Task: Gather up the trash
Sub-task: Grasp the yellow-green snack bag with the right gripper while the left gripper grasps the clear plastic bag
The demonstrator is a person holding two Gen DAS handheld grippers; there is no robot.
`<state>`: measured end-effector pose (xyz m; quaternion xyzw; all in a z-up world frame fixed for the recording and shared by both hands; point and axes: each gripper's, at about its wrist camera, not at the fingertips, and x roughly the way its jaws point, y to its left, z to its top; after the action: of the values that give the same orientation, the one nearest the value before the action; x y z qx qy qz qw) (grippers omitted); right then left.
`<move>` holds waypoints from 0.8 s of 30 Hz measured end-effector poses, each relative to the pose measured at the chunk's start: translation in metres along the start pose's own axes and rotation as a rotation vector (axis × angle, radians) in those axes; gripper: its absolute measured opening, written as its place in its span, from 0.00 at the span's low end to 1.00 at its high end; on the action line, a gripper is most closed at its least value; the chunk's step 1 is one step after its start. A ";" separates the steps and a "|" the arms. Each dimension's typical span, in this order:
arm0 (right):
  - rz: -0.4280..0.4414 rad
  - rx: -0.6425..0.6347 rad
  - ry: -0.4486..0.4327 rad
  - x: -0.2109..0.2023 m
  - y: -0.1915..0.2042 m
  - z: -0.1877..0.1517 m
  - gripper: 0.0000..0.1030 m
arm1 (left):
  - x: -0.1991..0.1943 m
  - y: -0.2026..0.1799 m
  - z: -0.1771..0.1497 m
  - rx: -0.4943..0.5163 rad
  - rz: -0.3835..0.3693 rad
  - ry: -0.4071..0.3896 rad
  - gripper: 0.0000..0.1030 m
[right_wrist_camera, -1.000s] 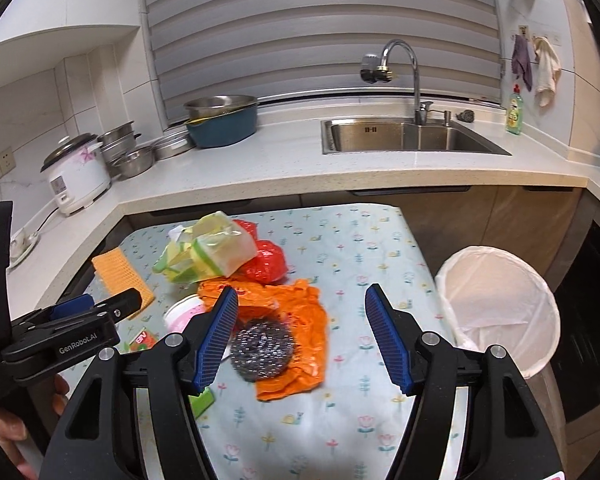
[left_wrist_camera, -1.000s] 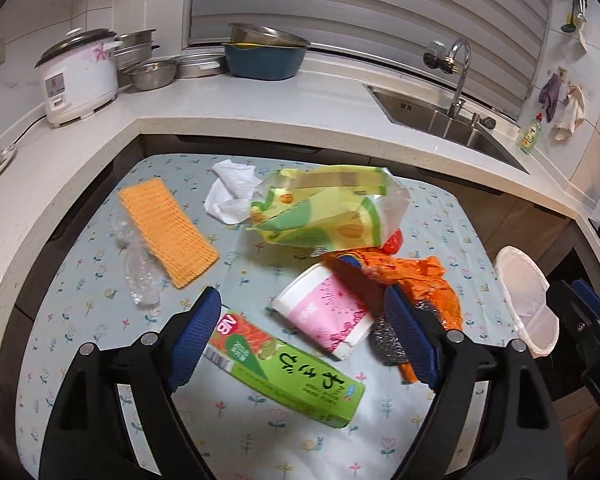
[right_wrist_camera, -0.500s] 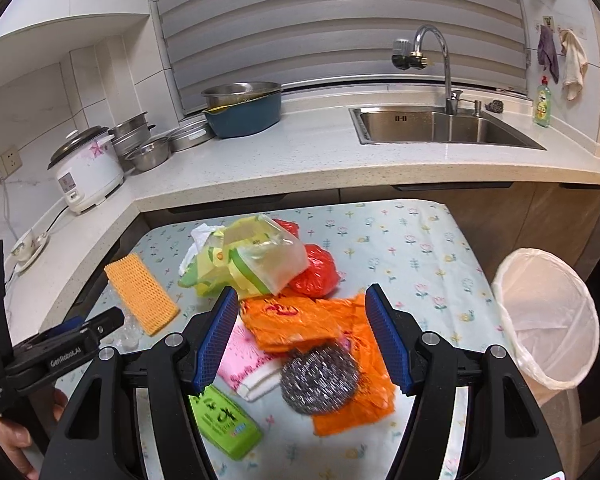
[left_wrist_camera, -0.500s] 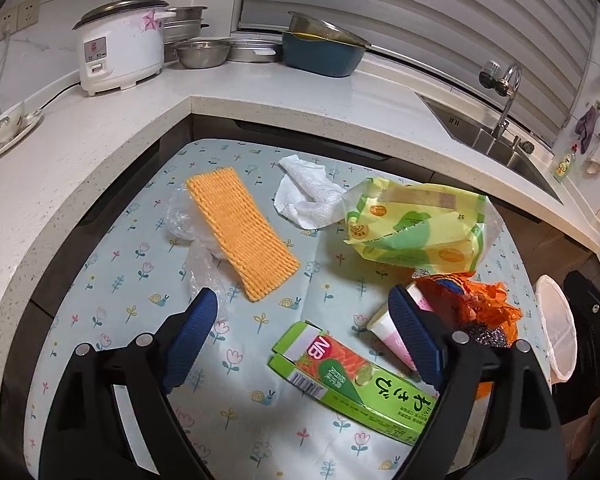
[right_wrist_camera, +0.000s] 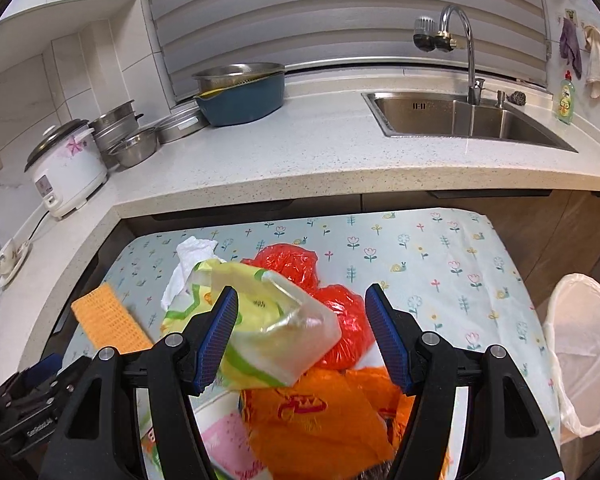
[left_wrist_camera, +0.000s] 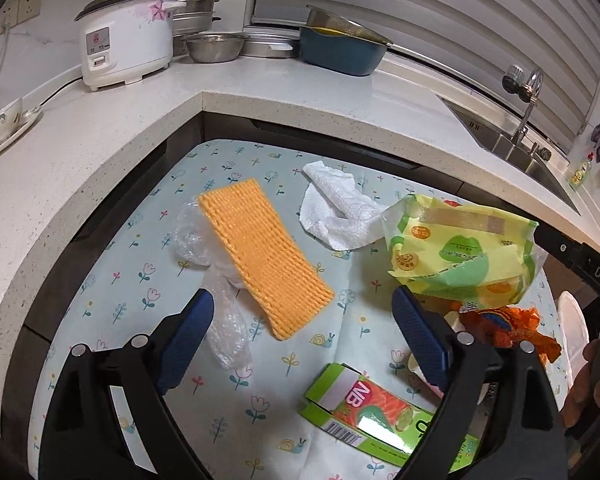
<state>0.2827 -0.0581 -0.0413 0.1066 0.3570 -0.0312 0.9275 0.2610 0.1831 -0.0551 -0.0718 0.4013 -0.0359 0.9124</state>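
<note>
1. The left gripper (left_wrist_camera: 300,320) is being held wide above the flowered table cloth (left_wrist_camera: 148,280), and its jaws are opening further at this moment; nothing is being pinched between them.
2. Between and just beyond its fingers, the orange knitted cloth (left_wrist_camera: 266,256) and the crumpled clear plastic (left_wrist_camera: 224,320) are being framed. One second ago the green carton (left_wrist_camera: 364,412) and the pink cup were being framed instead, so the gripper is being shifted to the left side of the table.
3. The right gripper (right_wrist_camera: 300,336) is being held spread at a middle width, with nothing squeezed; its pads are not pressing on anything.
4. Under it, the yellow-green snack bag (right_wrist_camera: 260,320) and the red plastic bag (right_wrist_camera: 336,320) are now being framed, where the steel scourer was seen before. The orange wrapper (right_wrist_camera: 316,412) is lying nearer to the camera.
5. The white paper towel (left_wrist_camera: 336,216) is lying beside the snack bag.
6. The lined trash bin (right_wrist_camera: 584,356) is standing just off the right edge of the table, and no item is being carried yet. It is judged that two pickups are being prepared.
</note>
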 end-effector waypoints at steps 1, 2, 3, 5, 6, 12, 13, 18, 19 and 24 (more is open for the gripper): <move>0.004 0.000 0.011 0.006 0.001 0.001 0.60 | 0.003 0.005 0.001 -0.011 0.001 0.005 0.84; 0.010 -0.001 0.022 0.011 0.001 0.000 0.57 | 0.005 0.011 0.001 -0.023 0.006 0.010 0.84; 0.018 -0.002 0.034 0.015 0.002 -0.001 0.48 | 0.006 0.016 0.001 -0.033 0.011 0.013 0.84; 0.040 -0.002 0.053 0.020 0.005 -0.004 0.35 | 0.008 0.025 0.002 -0.050 0.020 0.014 0.84; 0.048 -0.006 0.059 0.021 0.006 -0.006 0.25 | 0.008 0.028 0.001 -0.057 0.023 0.014 0.84; 0.085 -0.019 0.040 0.006 0.015 -0.016 0.05 | 0.009 0.045 -0.006 -0.090 0.035 0.029 0.84; 0.095 -0.017 0.032 0.001 0.017 -0.017 0.05 | 0.009 0.047 -0.008 -0.093 0.037 0.034 0.84; 0.141 -0.017 -0.018 -0.030 0.023 -0.017 0.05 | 0.004 0.051 -0.017 -0.079 0.046 0.043 0.84; 0.149 -0.018 -0.027 -0.035 0.024 -0.016 0.05 | 0.004 0.053 -0.018 -0.078 0.054 0.044 0.83; 0.175 -0.024 -0.042 -0.047 0.031 -0.015 0.05 | 0.007 0.069 -0.019 -0.113 0.074 0.049 0.80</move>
<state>0.2425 -0.0251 -0.0155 0.1259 0.3270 0.0521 0.9351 0.2521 0.2479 -0.0841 -0.1076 0.4273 0.0188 0.8975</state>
